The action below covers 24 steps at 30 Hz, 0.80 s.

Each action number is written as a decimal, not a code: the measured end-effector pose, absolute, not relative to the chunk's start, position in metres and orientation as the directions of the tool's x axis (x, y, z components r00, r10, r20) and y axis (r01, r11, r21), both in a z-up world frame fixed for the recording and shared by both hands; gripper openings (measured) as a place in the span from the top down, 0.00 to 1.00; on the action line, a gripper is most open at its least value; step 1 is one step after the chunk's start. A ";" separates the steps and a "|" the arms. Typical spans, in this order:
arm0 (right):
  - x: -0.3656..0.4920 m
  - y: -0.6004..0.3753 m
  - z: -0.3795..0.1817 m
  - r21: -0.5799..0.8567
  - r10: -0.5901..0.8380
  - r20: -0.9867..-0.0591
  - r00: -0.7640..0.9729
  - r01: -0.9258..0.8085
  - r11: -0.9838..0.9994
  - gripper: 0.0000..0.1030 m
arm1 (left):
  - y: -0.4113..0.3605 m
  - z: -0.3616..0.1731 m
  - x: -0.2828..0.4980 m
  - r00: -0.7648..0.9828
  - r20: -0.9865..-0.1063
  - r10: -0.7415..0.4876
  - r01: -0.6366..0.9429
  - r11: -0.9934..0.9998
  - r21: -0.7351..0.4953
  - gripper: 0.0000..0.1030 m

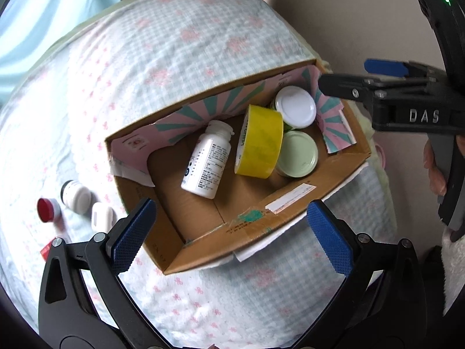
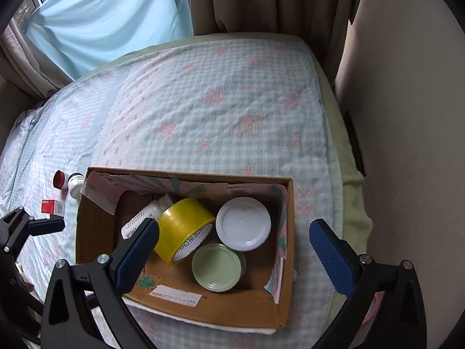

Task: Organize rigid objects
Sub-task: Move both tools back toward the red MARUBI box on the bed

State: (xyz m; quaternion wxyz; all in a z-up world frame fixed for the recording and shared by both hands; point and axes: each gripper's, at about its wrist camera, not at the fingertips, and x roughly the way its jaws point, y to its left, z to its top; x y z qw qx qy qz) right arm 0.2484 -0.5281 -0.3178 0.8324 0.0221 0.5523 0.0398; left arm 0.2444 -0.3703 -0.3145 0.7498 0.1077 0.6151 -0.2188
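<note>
Cardboard box point(image 2: 96, 218) on the quilted bed point(image 2: 203, 110) already collects a white bottle point(image 1: 207, 161), yellow tape roll point(image 2: 183, 226) and two lidded jars, while left gripper point(image 1: 232, 229) and right gripper point(image 2: 232, 247), both spread and empty, hover above, seemingly because small containers point(image 1: 74, 196) beside it await packing.

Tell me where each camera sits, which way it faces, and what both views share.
Left wrist: on the left gripper, open, looking down over the cardboard box; the right gripper enters at right.
Right wrist: on the right gripper, open, above the box, facing the curtains; the left gripper shows at left.
Shared: box, yellow tape roll, bed.
</note>
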 end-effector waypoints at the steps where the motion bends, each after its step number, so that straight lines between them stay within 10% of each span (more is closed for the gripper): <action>1: 0.247 -0.527 -0.316 0.082 0.091 -0.918 0.385 -0.040 0.996 0.00 | -0.368 -0.311 0.244 0.151 -0.968 -0.201 0.454 0.884 -0.113 0.00; 24: 0.201 -0.422 -0.217 0.006 0.096 -0.869 0.485 -0.184 0.983 0.00 | -0.201 -0.205 0.187 0.366 -0.922 -0.125 0.077 0.992 -0.103 0.00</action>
